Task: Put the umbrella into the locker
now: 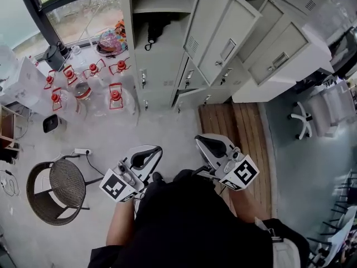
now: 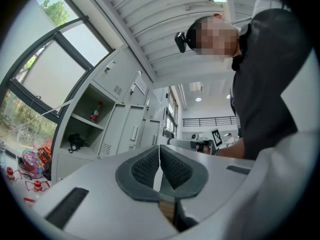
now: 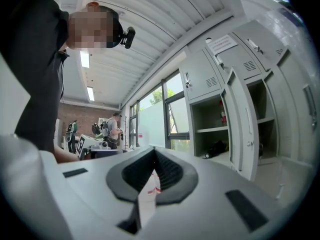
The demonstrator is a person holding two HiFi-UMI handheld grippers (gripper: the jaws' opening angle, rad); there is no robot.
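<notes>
The black folded umbrella [image 1: 153,31] lies on the lower shelf of an open grey locker [image 1: 167,66], its strap hanging over the edge. It also shows as a dark bundle in the left gripper view, the umbrella [image 2: 75,141], and in the right gripper view, the umbrella [image 3: 216,148]. My left gripper [image 1: 147,156] and right gripper [image 1: 210,145] are held low, close to the person's body and well back from the locker. Both are shut with nothing between the pads, as seen for the left gripper [image 2: 159,150] and the right gripper [image 3: 154,152].
The locker door [image 1: 222,29] stands open to the right. Several big water bottles with red caps [image 1: 83,88] crowd the floor left of the locker. A wicker chair [image 1: 58,190] and a power strip [image 1: 82,151] sit at lower left. A wooden platform [image 1: 237,121] lies right.
</notes>
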